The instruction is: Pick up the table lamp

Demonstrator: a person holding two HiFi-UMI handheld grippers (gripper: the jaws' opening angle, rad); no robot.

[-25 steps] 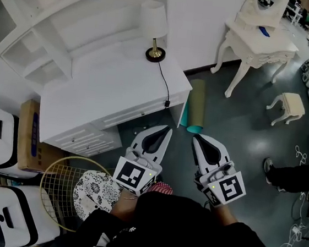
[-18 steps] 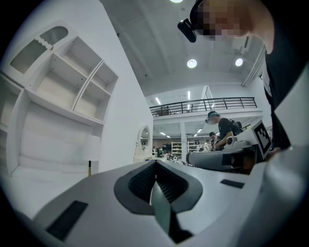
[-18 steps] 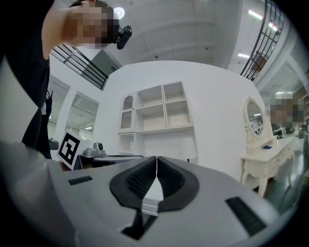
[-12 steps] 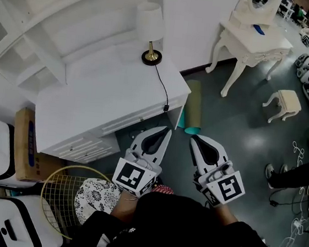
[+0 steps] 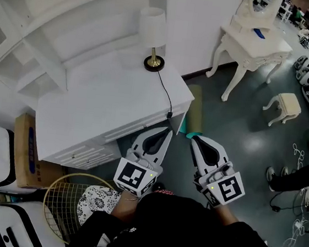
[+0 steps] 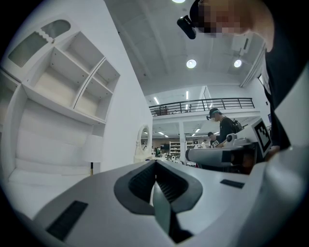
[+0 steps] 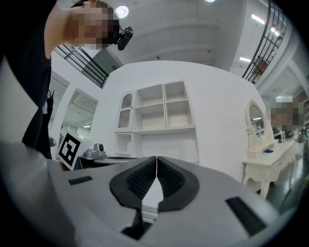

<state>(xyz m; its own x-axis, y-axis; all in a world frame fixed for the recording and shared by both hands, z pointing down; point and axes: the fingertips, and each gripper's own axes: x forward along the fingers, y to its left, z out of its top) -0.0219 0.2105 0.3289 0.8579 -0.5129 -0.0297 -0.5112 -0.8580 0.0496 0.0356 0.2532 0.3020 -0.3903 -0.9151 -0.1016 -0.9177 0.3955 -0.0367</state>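
Observation:
The table lamp has a white shade, a brass stem and a dark round base. It stands at the far right corner of the white desk; its black cord runs over the desk's front edge. The left gripper view shows the lamp small at the left. My left gripper is shut and empty, level with the desk's near right corner. Beside it my right gripper is shut and empty too, over the dark floor. Both are well short of the lamp.
A white shelf unit rises behind the desk. A cream dressing table and stool stand at the right. A rolled green mat lies by the desk's corner. A wire basket and a cardboard box sit at the left.
Both grippers have drifted a little closer to the desk, still shut. The desk and lamp sit slightly lower and further right in the head view.

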